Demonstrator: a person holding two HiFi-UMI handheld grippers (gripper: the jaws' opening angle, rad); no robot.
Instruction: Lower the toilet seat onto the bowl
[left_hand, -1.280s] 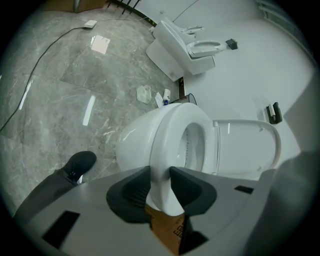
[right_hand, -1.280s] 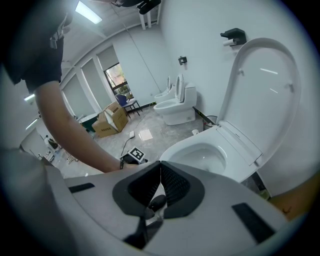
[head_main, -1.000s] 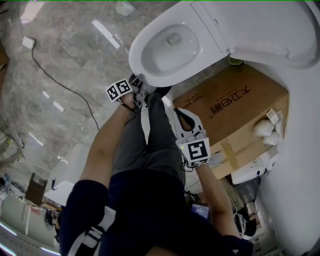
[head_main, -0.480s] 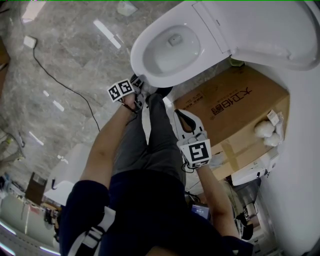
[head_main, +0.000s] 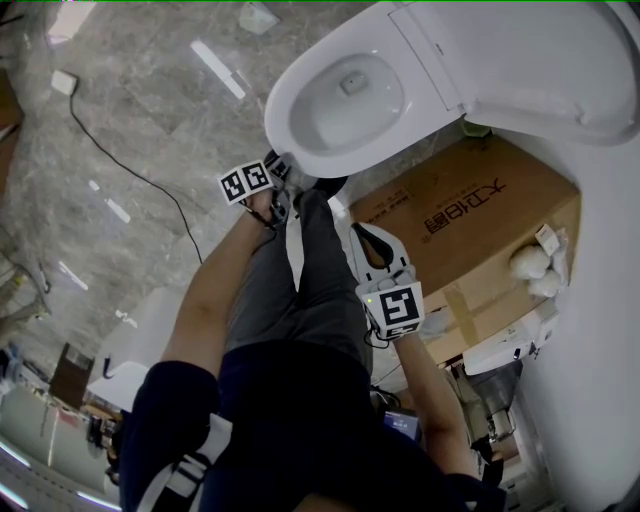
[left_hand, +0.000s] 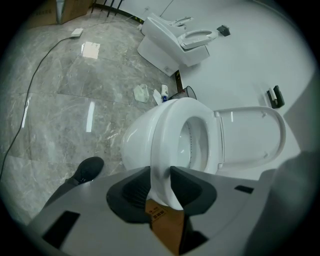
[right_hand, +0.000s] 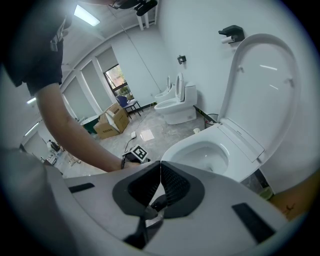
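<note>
The white toilet seat (head_main: 283, 112) lies low over the bowl (head_main: 340, 100), and the lid (head_main: 530, 50) stands raised behind it. My left gripper (head_main: 287, 168) is at the seat's front edge. In the left gripper view the seat (left_hand: 167, 135) runs between the jaws of the left gripper (left_hand: 161, 176), whose pads press on its rim. My right gripper (head_main: 366, 234) hangs lower, by the person's leg, apart from the toilet. In the right gripper view the right gripper (right_hand: 160, 169) is shut with its tips together and nothing held; the upright lid (right_hand: 262, 90) shows ahead.
A brown cardboard box (head_main: 450, 220) sits beside the toilet against the white wall. A black cable (head_main: 120, 160) crosses the marble floor. The person's grey trouser leg (head_main: 310, 280) and dark shoe (left_hand: 87, 170) are just before the bowl. A second toilet (left_hand: 170, 42) stands farther off.
The left gripper has crept slightly up and right along with the seat's front edge. The right gripper has hardly moved.
</note>
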